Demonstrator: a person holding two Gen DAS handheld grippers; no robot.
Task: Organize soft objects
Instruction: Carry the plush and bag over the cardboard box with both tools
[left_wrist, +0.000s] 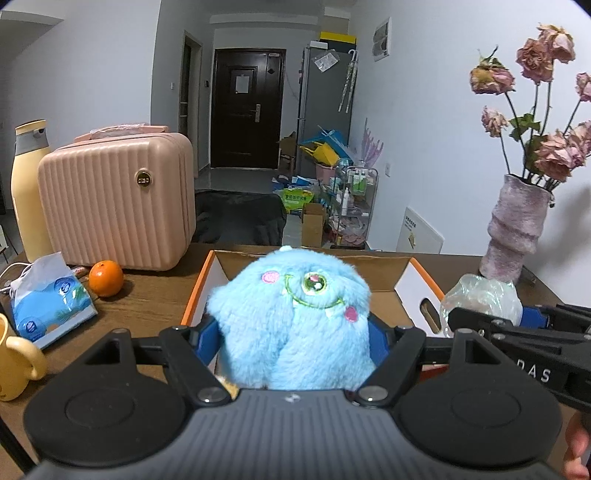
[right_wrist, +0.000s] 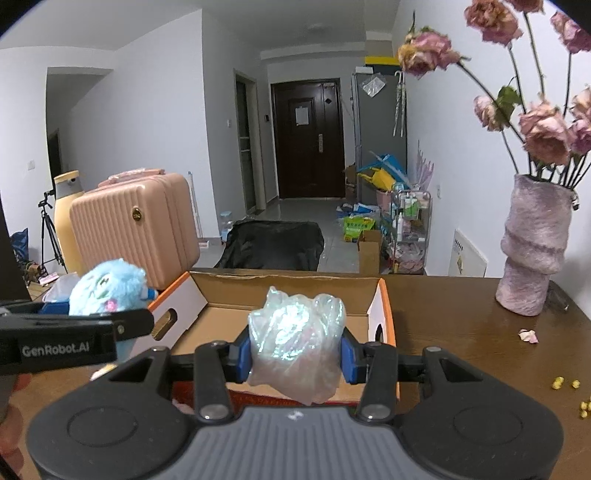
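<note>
Plush (left_wrist: 295, 317) and bag (right_wrist: 295, 332) are both already in your grip and both sit over the near half of the open box (left_wrist: 384, 275), so the coming move turns on a short drop, not a reach. Your left gripper (left_wrist: 295, 343) has its jaws closed onto the blue plush from either side, the toy standing upright and bulging above the blue pads (left_wrist: 205, 339); it hangs over the box's left part, close to the orange-edged left wall. Your right gripper (right_wrist: 295, 352) pinches the crumpled clear bag the same way, over the middle and right of the box floor. The two grippers are just beside each other, the right one's arm crossing the left view's right edge, so I'd judge that the risk is knocking them together as you lower. Outside the box lie an orange (left_wrist: 106, 278), a tissue pack (left_wrist: 48, 302) and a pink case (left_wrist: 118, 199) to the left, a vase (right_wrist: 532, 247) far right; none blocks the drop.
</note>
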